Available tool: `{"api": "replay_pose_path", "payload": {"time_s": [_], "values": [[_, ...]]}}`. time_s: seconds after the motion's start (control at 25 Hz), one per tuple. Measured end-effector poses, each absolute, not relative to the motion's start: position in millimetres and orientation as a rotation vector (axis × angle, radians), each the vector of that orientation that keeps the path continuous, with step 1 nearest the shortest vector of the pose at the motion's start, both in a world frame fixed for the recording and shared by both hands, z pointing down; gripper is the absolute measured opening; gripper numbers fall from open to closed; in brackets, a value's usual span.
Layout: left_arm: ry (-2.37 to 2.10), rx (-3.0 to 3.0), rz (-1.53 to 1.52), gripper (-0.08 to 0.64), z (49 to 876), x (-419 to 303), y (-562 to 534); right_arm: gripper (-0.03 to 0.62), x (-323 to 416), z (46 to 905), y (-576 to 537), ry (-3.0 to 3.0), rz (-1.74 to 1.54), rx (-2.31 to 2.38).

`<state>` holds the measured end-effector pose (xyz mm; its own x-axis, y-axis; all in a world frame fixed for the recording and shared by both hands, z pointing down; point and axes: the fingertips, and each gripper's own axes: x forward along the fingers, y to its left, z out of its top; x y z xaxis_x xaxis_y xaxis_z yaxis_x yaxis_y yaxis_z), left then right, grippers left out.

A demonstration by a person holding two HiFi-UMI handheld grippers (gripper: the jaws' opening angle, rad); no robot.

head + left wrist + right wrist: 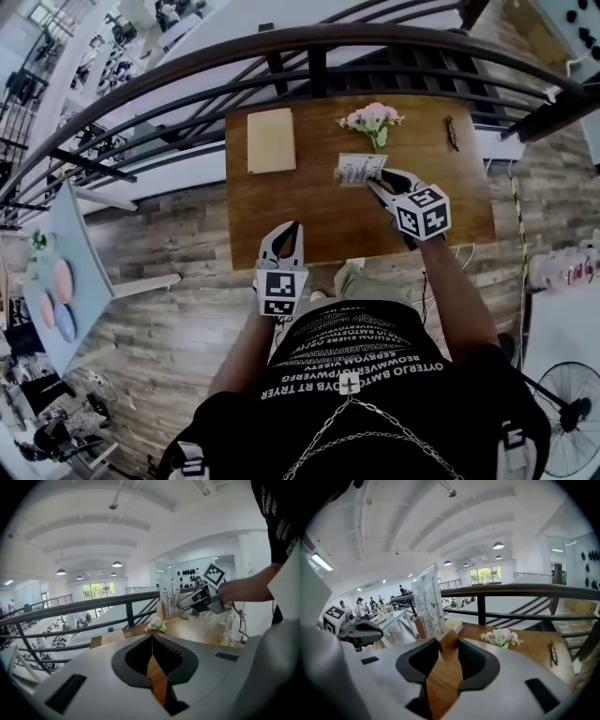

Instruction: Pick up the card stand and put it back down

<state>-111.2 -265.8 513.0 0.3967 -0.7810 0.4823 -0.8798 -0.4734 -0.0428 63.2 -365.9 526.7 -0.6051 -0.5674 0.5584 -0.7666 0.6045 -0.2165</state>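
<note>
Pick-up looks done: the right tongs [446,654] are clamped on the wooden base of the card stand [427,602], its printed card upright above the jaws. From the left gripper view the stand seems to hang clear of the bench [309,216], over its far middle part. So, by my reading, half the job is in the bag and the put-down is left. The left tongs [284,234] play no part. They hover over the near edge of the bench with the jaws together and nothing between them, well apart from the stand. Around it, a small bunch of pale pink flowers [372,119] lies just beyond the stand on the far side, the closest neighbour and the one thing to watch when lowering. A tan book [271,141] lies at the far left, well clear, and a pair of spectacles [452,133] sits at the far right. A dark railing [309,42] runs along the far edge. There's plenty of bare wood nearer the person, so a landing spot looks easy.
</note>
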Motion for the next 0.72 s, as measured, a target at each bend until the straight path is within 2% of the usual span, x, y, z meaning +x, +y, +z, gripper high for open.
{"api": "replay_pose_path", "payload": {"time_s": [0.44,0.72], "values": [[-1.469,2.433,0.630,0.028,512.5,-109.5,-254.0,0.138,70.0,492.9,-363.9,-2.418,0.567,1.085],[-1.466,2.414,0.654,0.028,518.5,-109.9,-248.2,0.137,74.6,514.6,-362.5,-2.389,0.593,1.080]]}}
